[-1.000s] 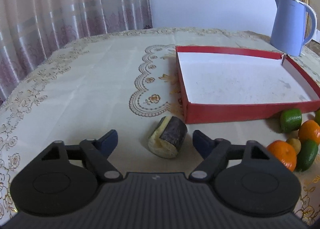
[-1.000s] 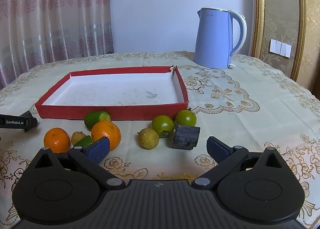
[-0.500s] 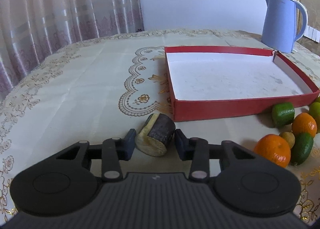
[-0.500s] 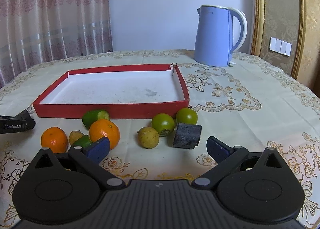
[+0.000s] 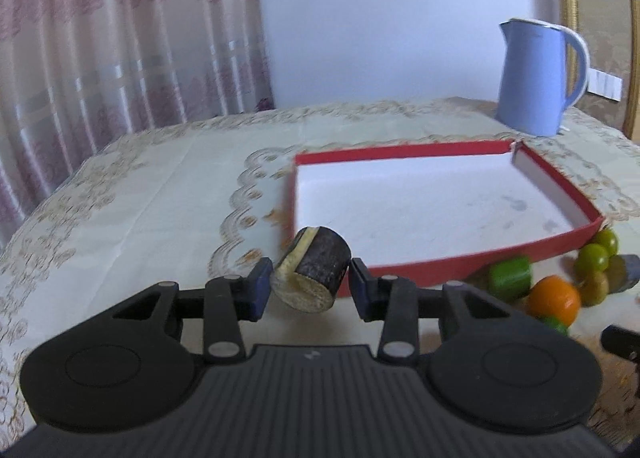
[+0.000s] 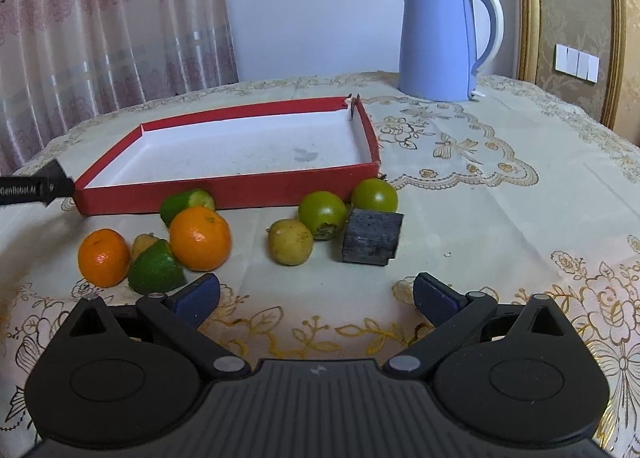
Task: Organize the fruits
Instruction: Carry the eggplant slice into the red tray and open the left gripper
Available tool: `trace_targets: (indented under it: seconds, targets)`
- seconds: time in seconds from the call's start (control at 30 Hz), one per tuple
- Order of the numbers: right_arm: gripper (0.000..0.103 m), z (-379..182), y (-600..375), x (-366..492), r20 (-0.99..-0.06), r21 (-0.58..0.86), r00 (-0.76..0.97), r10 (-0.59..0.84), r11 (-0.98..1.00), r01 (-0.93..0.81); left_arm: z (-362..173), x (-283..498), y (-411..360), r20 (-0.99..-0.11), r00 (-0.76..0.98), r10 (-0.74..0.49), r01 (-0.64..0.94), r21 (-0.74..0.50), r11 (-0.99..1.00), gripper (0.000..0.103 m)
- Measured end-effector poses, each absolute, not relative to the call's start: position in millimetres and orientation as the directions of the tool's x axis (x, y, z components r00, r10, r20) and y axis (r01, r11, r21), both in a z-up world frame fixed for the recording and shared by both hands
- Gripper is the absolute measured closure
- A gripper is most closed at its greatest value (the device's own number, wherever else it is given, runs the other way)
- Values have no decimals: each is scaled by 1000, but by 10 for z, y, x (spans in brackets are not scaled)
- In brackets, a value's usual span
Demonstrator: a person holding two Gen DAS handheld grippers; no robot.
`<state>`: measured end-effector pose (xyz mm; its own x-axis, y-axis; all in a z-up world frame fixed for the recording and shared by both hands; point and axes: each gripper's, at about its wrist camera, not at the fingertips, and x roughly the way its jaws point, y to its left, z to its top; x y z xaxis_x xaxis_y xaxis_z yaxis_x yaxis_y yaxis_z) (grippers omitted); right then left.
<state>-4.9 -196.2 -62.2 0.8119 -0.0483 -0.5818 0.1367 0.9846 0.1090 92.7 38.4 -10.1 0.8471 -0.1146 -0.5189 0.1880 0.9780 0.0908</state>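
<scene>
The left gripper (image 5: 308, 288) is clamped on a short, dark-skinned cylindrical chunk (image 5: 311, 275) with pale cut ends, held at the near-left corner of the red cardboard tray (image 5: 404, 272). The right gripper (image 6: 316, 294) stands apart, holding nothing. Round oranges (image 6: 200, 238), glossy green fruits (image 6: 322, 214) and a dark block (image 6: 372, 236) lie along the tray's near wall. A smooth blue kettle (image 6: 440, 38) stands beyond the tray.

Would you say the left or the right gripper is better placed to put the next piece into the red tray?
Left, I think. The left gripper already clamps the dark cut chunk just before the red tray near wall. The right gripper is open and holds nothing, short of the fruits.
</scene>
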Motion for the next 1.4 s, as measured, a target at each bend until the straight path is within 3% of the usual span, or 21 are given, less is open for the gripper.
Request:
trace_targets:
  seconds: [0.3,1.1,1.13,1.2,1.23,1.27,1.4]
  targets:
    - [0,-667,-2122,60,-587,125,808,-53,980,155,-16,1372,89,-549,821,-156,217,48,975,65]
    - [0,-736,-2158,185,-597,90,799,-70,984,153,-318,2601,-374,-689,721,-74,159,61,985,65]
    - [0,-736,-2159,186,-597,89,799,-70,984,153,-320,2592,-382,-686,725,-71,160,68,985,63]
    - [0,-738,-2156,186,-597,88,799,-71,984,153,-333,2581,-406,-677,733,-58,157,86,984,37]
    - [0,-739,-2155,186,-597,88,799,-71,984,153,-335,2564,-416,-664,745,-56,157,94,983,17]
    - [0,-740,-2158,185,-596,89,800,-70,984,152,-330,2528,-426,-644,764,-47,151,108,983,10]
    - [0,-741,-2154,183,-596,89,800,-70,984,152,-242,2353,-454,-577,816,-33,150,155,976,9]
